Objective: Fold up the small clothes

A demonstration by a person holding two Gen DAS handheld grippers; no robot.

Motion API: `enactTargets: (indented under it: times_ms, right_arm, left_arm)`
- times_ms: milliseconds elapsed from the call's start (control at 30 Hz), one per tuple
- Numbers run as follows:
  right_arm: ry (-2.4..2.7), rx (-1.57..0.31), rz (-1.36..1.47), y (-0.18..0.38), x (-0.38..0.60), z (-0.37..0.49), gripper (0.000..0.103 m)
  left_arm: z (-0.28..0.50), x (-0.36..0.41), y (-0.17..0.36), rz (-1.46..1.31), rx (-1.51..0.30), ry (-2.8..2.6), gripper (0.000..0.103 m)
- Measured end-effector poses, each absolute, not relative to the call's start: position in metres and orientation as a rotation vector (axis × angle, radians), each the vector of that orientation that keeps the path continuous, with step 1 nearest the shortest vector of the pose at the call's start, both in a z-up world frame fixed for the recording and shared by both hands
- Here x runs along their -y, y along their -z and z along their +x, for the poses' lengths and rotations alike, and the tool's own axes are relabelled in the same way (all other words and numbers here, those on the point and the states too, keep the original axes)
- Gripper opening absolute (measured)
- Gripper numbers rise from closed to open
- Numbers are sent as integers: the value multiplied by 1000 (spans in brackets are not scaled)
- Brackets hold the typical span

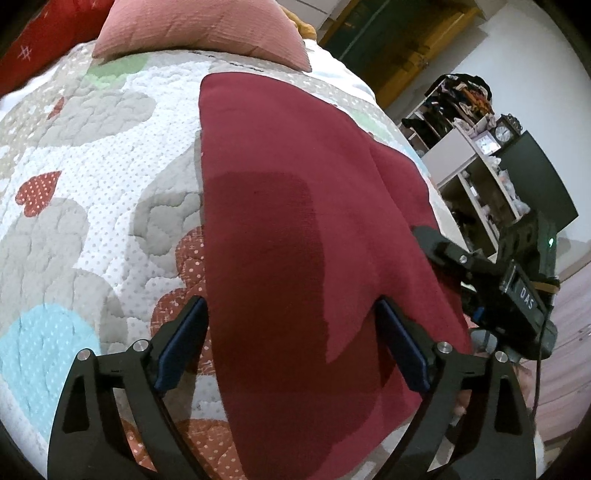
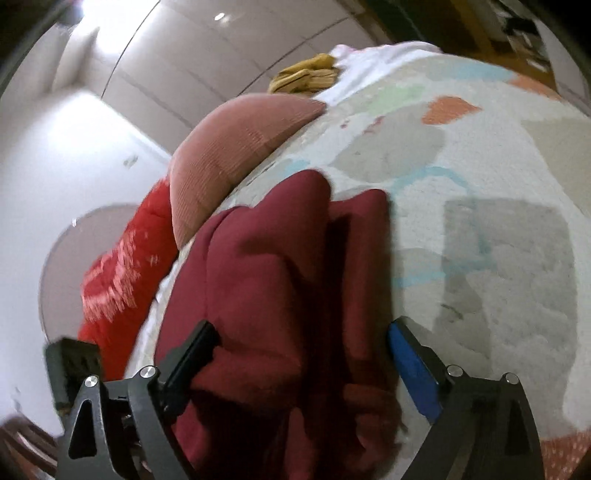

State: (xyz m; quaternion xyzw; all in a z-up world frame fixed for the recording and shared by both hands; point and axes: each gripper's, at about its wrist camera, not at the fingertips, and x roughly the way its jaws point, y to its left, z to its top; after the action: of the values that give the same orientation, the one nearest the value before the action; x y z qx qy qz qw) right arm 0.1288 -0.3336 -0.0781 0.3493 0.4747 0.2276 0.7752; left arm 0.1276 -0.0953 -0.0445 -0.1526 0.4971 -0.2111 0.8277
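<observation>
A dark red garment [image 1: 288, 229] lies flat on the quilted bedspread [image 1: 103, 177]. My left gripper [image 1: 291, 306] is open above the garment's near end, its blue-padded fingers [image 1: 184, 339] wide apart and holding nothing. The right gripper's body [image 1: 517, 295] shows at the garment's right edge in the left wrist view. In the blurred right wrist view the same garment [image 2: 266, 295] looks bunched in folds. My right gripper [image 2: 303, 332] is open over it, with cloth between and under its fingers [image 2: 410, 358] but not pinched.
A pink pillow [image 1: 199, 29] and a red cushion [image 1: 40, 40] lie at the head of the bed. A yellow cloth [image 2: 306, 77] sits beyond the pillow. Shelves with clocks and clutter [image 1: 476, 147] stand past the bed's right edge. White wardrobe doors [image 2: 207, 62] are behind.
</observation>
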Motion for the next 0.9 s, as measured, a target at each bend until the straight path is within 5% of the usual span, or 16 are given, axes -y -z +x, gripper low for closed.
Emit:
enactTargets:
  times_ms: [133, 233, 567, 700, 900]
  right_arm:
    - [-506, -1015, 626, 58, 316, 127, 56]
    - [-492, -985, 580, 38, 313, 117, 45]
    - [-625, -1026, 621, -7, 293, 35, 44]
    - [-578, -1103, 520, 8, 279, 6, 57]
    - [-494, -1086, 602, -11, 312, -15, 58]
  left_arm:
    - [120, 100, 38, -278, -1026, 450, 72]
    - [111, 95, 28, -258, -1015, 449, 58]
    - [2, 42, -5, -260, -1026, 397, 57]
    - [-30, 43, 16, -196, -1055, 331, 57]
    - [-42, 34, 2, -204, -992, 262, 57]
